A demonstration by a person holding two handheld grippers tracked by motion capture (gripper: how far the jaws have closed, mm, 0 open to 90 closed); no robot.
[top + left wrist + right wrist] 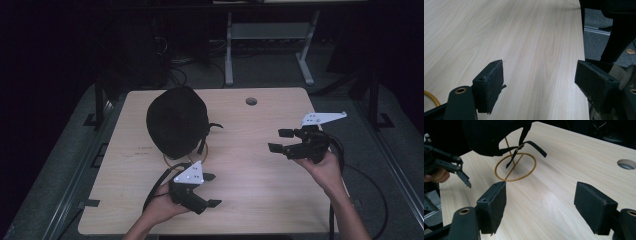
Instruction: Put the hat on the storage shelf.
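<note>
Black helmet (177, 122) on gold wire stand (515, 167), wooden table (260, 175); faint print beside it, unreadable. Left gripper (210, 190) and right gripper (280, 140): jaws spread, empty.

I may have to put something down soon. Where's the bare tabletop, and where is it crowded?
Bare wood lies between the left claw and right claw, running back to the cable hole. The near-left corner of the table is also free. Crowded: back-left, where the black cap sits on its gold wire stand.
</note>
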